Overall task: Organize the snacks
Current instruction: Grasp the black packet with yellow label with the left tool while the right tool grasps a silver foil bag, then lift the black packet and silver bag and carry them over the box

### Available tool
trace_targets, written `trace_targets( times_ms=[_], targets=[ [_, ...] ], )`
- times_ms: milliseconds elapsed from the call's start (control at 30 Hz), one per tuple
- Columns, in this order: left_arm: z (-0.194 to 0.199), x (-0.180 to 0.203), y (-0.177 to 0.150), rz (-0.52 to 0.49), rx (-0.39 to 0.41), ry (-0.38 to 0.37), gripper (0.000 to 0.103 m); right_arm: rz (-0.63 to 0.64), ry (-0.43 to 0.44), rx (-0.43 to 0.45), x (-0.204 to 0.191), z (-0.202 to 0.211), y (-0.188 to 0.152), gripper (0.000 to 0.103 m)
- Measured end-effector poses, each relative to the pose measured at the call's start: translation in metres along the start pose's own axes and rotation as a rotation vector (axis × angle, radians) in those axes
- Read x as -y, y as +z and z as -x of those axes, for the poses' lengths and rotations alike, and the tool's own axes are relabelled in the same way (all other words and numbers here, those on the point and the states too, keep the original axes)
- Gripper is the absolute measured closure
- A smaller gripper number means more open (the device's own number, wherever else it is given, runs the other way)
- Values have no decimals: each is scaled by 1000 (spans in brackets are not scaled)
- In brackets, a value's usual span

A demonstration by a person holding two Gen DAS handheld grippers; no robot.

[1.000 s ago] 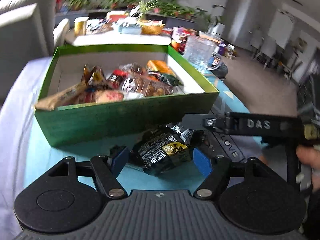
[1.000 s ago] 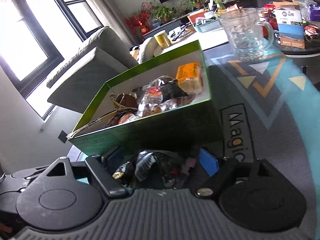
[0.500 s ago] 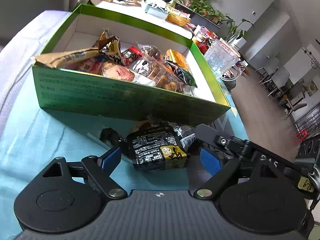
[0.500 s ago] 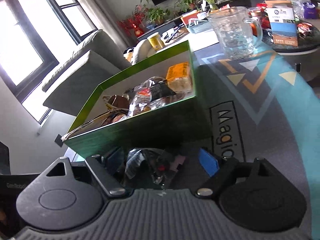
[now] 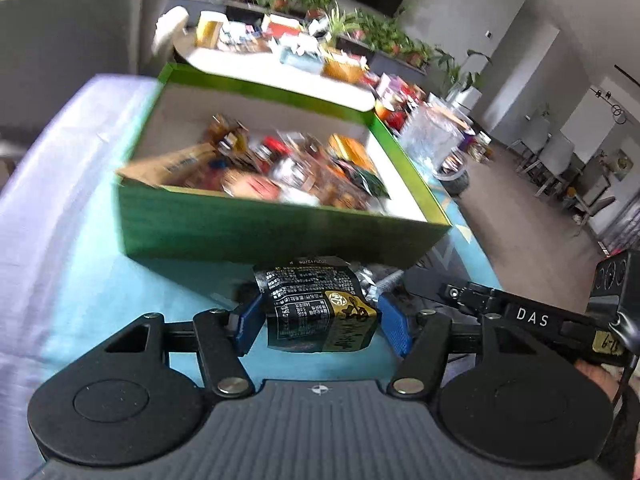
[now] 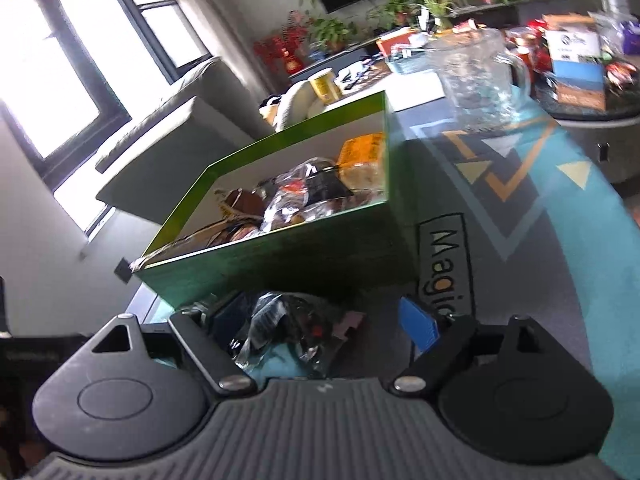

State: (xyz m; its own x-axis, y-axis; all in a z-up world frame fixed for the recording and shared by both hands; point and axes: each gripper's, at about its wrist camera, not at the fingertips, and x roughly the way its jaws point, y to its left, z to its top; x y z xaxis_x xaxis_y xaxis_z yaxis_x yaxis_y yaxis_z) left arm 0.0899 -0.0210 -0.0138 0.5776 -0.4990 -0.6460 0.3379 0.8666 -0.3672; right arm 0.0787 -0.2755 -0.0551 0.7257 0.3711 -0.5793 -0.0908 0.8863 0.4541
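A green box [image 5: 256, 228] full of mixed snack packets stands on the teal mat; it also shows in the right wrist view [image 6: 280, 256]. My left gripper [image 5: 320, 320] is shut on a black snack packet [image 5: 316, 308] with gold print, held just in front of the box's near wall. My right gripper [image 6: 320, 320] is open, its jaws on either side of a clear crinkly snack packet [image 6: 288, 328] lying on the mat by the box. The right gripper's arm [image 5: 520, 316] reaches in from the right in the left wrist view.
A glass pitcher [image 6: 476, 80] stands on the mat behind the box. A low table [image 5: 280, 68] with cups, boxes and plants lies beyond. A grey sofa [image 6: 172, 128] is to the left. A round table with packets [image 6: 580, 72] is at the far right.
My left gripper has closed its pads onto the black packet and lifted it slightly, tilting back to a lower view. My right gripper stays open around the clear packet and has shifted little.
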Motion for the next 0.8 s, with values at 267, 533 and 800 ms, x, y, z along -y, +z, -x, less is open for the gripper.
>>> trace_targets(
  times_ms=[267,533,800],
  targets=[
    [27,-26,-2,20,49,83,44,22,-32,-56,-18,-29,-4,65],
    [26,-31,-5,34,47,66,44,178,-126,-36,-33,-45,-9,66],
    [33,-28,-2,18,77,54,44,215,-111,-12,-24,-19,-16,66]
  ],
)
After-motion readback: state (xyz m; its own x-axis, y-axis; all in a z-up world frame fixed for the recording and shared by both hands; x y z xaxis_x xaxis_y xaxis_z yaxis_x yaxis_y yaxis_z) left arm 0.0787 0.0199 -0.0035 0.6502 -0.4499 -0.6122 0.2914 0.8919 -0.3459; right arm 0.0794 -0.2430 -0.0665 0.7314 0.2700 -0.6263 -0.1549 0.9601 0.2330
